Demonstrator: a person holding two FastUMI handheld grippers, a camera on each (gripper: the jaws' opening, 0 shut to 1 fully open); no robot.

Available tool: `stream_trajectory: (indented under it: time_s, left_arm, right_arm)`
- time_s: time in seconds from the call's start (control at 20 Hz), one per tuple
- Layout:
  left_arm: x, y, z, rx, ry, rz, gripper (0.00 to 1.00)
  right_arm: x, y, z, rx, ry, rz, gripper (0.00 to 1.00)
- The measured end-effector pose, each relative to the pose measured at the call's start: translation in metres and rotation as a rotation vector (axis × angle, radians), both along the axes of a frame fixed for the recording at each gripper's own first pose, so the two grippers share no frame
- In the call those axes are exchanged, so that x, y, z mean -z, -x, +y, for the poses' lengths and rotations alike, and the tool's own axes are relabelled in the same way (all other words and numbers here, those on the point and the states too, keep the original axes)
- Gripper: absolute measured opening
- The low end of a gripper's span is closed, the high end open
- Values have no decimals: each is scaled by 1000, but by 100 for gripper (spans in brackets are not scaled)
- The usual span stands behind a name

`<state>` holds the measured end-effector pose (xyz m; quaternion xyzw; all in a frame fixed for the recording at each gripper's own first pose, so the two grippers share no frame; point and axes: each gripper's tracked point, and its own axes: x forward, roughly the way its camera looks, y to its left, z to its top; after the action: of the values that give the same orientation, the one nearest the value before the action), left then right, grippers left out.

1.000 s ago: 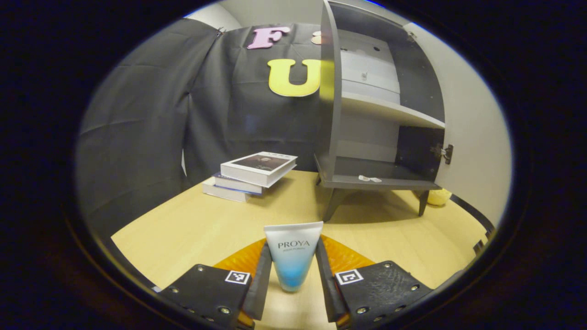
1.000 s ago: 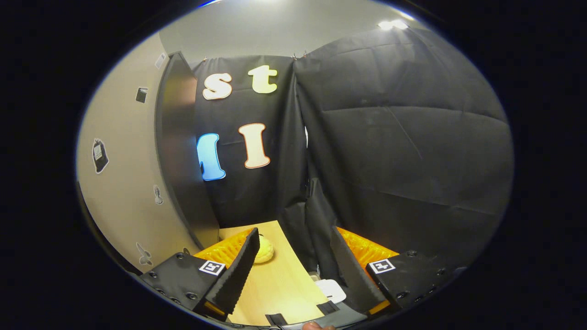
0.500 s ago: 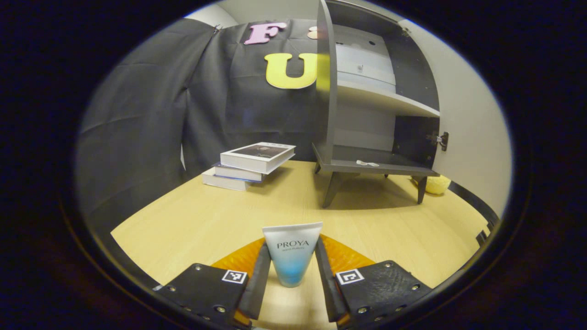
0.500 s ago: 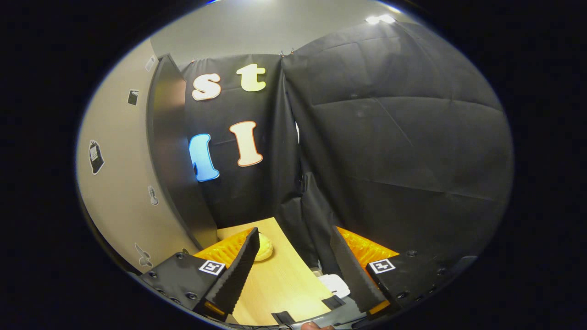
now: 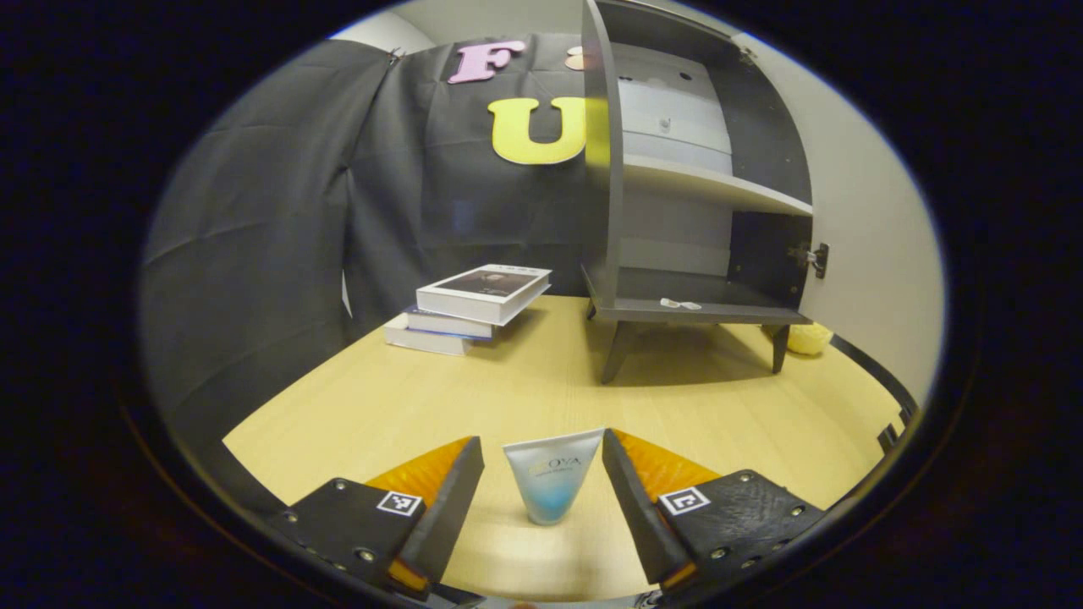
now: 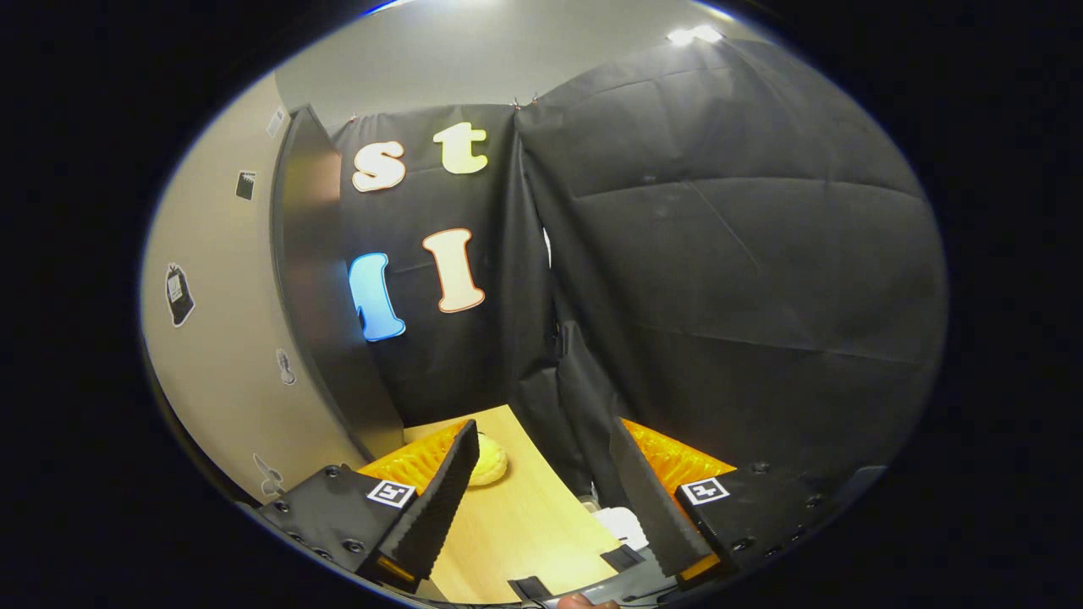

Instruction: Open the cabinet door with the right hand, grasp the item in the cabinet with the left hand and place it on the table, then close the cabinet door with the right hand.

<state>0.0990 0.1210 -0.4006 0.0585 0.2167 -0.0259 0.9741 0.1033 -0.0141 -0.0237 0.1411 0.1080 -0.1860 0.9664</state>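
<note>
In the left gripper view a white and blue cosmetic tube (image 5: 550, 478) stands cap-down on the wooden table (image 5: 398, 397), between the fingers of my left gripper (image 5: 540, 495), which is open and clear of it on both sides. Beyond it the grey cabinet (image 5: 677, 211) stands open on its legs, with a small white scrap on its lower shelf. In the right gripper view the swung-out cabinet door (image 6: 326, 288) rises at the left. My right gripper (image 6: 541, 486) is open, to the right of the door and holding nothing.
A stack of books (image 5: 470, 309) lies left of the cabinet. A yellow soft object (image 5: 804, 338) sits behind the cabinet's right leg, the same yellow object (image 6: 486, 463) near the door's foot. The table edge (image 6: 558, 491) runs under my right gripper, beside the booth cloth.
My left gripper lowered the tube, stood it on the table and opened, letting go of it. The right gripper stayed open and barely shifted.
</note>
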Motion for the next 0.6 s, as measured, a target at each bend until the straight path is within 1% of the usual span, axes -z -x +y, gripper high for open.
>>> stream_trajectory:
  time_s: [0.1,0.2,0.25,0.3,0.4,0.45,0.5,0.55,0.6]
  left_arm:
    - [-20,4,-7,13,11,-10,86]
    - [-46,10,-16,35,2,-35,86]
    - [-62,12,-21,46,-13,-53,86]
    - [-79,16,-24,51,-26,-73,86]
    - [-115,21,-36,64,-27,-115,86]
    - [-133,24,-40,71,-25,-136,86]
    - [-153,26,-45,71,-27,-157,87]
    - [-171,29,-50,68,-27,-174,86]
    - [-187,33,-59,66,-15,-182,86]
  right_arm:
    - [2,3,-4,12,-5,-6,98]
    - [1,8,-9,33,-7,-18,98]
    - [0,11,-13,45,-8,-25,100]
    - [-1,13,-15,56,-11,-33,98]
    - [-7,18,-17,71,-12,-55,98]
    - [-12,21,-17,78,-8,-72,100]
    - [-17,24,-17,83,3,-93,93]
    - [-22,26,-15,81,17,-109,98]
    - [-24,27,-11,73,30,-119,98]
